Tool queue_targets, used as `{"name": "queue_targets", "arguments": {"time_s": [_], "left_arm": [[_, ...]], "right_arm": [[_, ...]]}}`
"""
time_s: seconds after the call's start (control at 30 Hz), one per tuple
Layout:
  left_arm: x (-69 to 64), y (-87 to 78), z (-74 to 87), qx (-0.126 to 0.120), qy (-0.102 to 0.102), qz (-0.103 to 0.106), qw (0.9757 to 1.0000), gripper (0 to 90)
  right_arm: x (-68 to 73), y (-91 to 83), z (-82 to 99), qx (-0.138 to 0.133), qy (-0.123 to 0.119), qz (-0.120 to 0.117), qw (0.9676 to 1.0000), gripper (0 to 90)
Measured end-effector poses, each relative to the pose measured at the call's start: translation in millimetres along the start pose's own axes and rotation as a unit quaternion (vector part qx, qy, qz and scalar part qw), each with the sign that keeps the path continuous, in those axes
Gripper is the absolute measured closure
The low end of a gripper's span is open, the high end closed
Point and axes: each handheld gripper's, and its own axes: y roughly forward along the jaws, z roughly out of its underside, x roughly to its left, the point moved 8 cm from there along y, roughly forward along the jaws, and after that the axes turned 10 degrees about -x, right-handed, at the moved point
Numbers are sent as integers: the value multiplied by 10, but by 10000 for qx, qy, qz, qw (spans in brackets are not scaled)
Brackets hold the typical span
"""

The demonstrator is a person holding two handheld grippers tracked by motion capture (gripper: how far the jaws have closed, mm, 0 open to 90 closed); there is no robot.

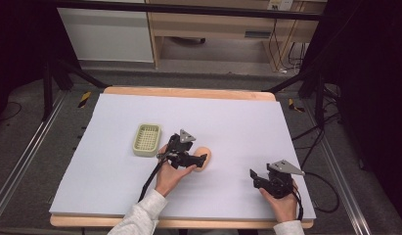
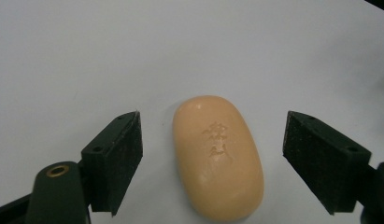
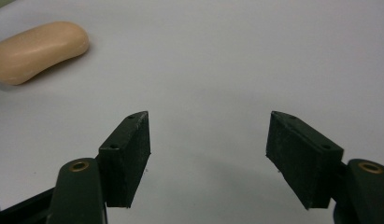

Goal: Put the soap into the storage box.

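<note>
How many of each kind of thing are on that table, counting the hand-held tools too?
Soap bar: 1
Green soap dish: 1
Hand-held tools: 2, the left tool open around the soap, the right tool open over bare table
Total: 4

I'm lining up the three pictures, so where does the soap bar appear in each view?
High view: the soap bar lies mid-table, just beyond the left gripper.
Left gripper view: bottom centre, between the open jaws, untouched.
Right gripper view: top left corner, far off.
Shared landmark: the pale table cover.
</note>
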Motion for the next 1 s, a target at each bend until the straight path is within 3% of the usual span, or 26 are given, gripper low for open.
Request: {"name": "queue_targets", "arguments": {"time_s": [1.0], "left_arm": [[-79,294,161,425,164,-23,9990,188]], "right_arm": [[3,1,15,52,44,-41,10000,324]]}}
